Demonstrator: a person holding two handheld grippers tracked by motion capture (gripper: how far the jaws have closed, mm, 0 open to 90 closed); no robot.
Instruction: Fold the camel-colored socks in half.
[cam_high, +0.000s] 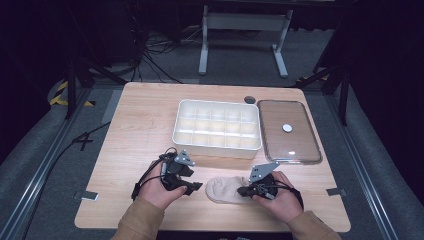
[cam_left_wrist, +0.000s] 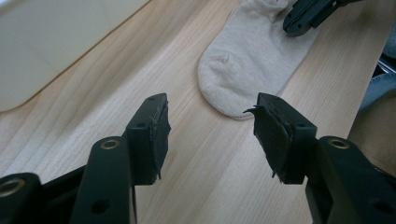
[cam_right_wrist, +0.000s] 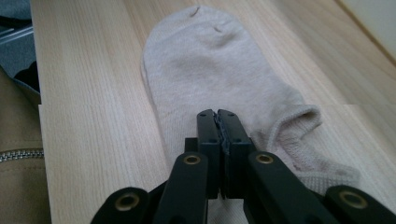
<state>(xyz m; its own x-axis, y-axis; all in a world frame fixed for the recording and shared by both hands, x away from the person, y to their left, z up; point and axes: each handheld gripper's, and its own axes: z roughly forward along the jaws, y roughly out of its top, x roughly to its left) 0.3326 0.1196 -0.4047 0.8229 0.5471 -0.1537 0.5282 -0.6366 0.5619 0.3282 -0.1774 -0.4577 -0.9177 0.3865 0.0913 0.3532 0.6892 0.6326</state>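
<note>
A: Looking at the sock (cam_high: 224, 189): beige ankle sock, flat on the near table (cam_high: 130, 200) edge, between both hands. Light, limp, will drape.

B: Grip points?

A: Cuff or toe hem. Right gripper (cam_right_wrist: 218, 116) jaws closed together over the sock's middle; can't tell if fabric's pinched. Left gripper (cam_left_wrist: 210, 128) wide, empty, just short of the toe.

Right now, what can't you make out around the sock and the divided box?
- Sock: right gripper fingers shut over it; pinched fabric, or merely pressing, unclear.
- Sock's cuff end: hidden by that gripper, high view.
- Divided box compartments: too small, high view.
- Lid: glare.
</note>
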